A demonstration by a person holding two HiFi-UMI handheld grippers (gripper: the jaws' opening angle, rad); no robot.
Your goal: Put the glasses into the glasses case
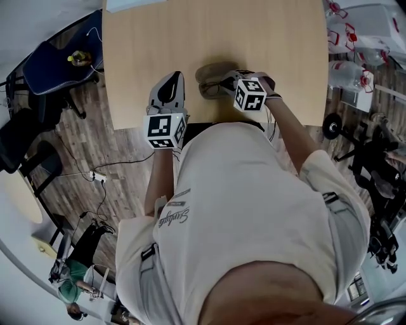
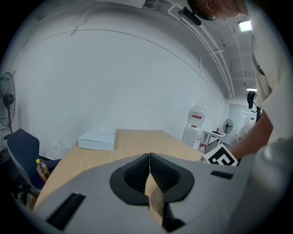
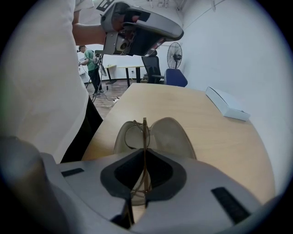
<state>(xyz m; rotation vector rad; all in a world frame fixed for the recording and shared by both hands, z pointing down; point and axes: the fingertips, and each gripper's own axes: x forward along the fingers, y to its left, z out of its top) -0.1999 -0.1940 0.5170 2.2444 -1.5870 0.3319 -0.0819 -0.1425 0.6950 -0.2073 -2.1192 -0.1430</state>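
My right gripper (image 1: 229, 81) (image 3: 144, 153) is shut on the thin gold-rimmed glasses (image 1: 214, 87) (image 3: 135, 133), pinching the frame edge-on. The glasses hang just above the open tan glasses case (image 1: 208, 70) (image 3: 170, 136), which lies on the wooden table (image 1: 266, 44) near its front edge. My left gripper (image 1: 172, 77) (image 2: 149, 157) hovers to the left of the case, over the table edge. Its jaws are shut with nothing between them. It also shows high in the right gripper view, where the left gripper (image 3: 137, 25) points away from the case.
A flat white box (image 1: 127, 5) (image 2: 97, 138) (image 3: 226, 104) lies at the table's far left corner. A blue chair (image 1: 60, 60) holding a yellow bottle (image 1: 79, 58) stands left of the table. Plastic bottles (image 1: 352, 41) and equipment crowd the floor to the right.
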